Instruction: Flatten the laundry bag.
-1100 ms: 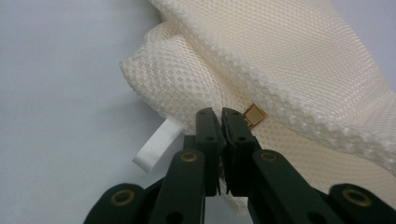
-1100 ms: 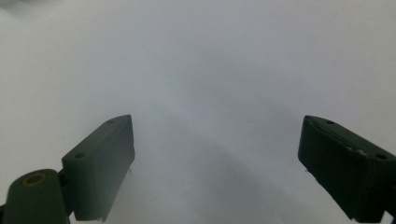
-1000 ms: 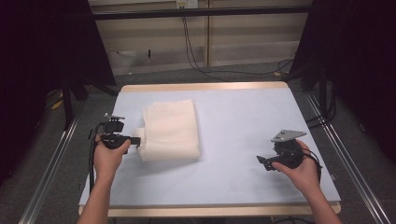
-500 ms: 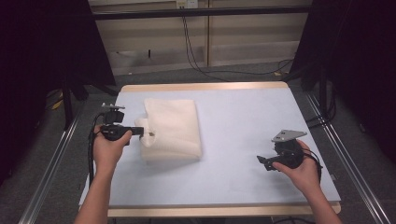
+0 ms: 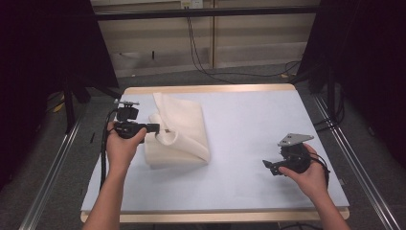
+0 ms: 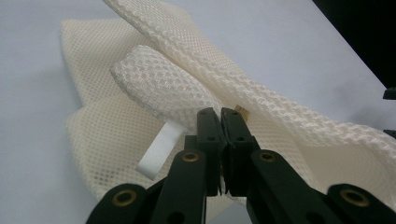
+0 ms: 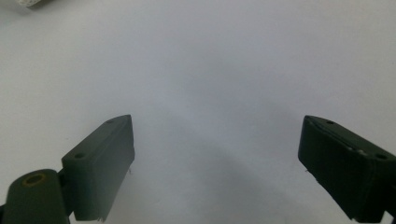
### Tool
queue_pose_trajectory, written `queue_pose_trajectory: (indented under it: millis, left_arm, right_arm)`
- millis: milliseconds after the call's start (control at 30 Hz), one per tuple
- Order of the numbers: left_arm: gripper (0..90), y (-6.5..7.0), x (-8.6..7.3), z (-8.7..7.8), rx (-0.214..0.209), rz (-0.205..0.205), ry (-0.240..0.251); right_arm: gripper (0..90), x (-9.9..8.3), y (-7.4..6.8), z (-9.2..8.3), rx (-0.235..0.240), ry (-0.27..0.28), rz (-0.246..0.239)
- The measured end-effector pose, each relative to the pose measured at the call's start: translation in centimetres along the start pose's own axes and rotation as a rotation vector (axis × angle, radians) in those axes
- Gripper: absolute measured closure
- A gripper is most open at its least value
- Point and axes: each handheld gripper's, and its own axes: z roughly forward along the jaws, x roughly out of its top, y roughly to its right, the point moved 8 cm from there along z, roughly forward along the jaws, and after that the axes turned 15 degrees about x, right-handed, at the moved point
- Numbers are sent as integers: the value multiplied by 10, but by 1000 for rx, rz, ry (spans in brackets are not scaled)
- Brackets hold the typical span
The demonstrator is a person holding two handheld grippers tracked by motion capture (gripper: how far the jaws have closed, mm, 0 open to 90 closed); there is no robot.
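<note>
Cream mesh cloth [image 5: 179,129], folded, lying on the left half of the white table [image 5: 249,143], its top layer peeled up along the left edge. Soft, limp and light by the look of it (open weave, so likely to sag and drape rather than hold a shape); no fragility to fear, little slip against rubber pads. Best taken at a hem or corner, a single layer only, since a deeper bite would probably drag the layers below along. White label tab [image 6: 159,151] hanging from the lifted layer, just left of the pinch. Left gripper [image 5: 154,128] at the cloth's left edge, jaws closed tight on the raised layer, the fabric curling over them. Right gripper [image 5: 268,165] well apart from the cloth, low over bare table to its right, jaws wide apart and holding nothing.
</note>
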Motion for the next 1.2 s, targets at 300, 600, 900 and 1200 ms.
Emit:
queue_pose_trajectory:
  millis: [300, 600, 900, 1200]
  left_arm:
    - [874, 20, 6, 9, -34, 11, 15]
    - [873, 32, 9, 16, -50, 30, 22]
    - [871, 40, 10, 23, -66, 35, 25]
    - [870, 49, 11, 31, -81, 43, 16]
  right_arm:
    - [89, 0, 0, 1, -1, 5, 3]
    - [91, 0, 0, 0, 2, 5, 6]
    - [89, -1, 1, 1, -1, 2, 8]
    - [89, -3, 1, 2, 5, -3, 3]
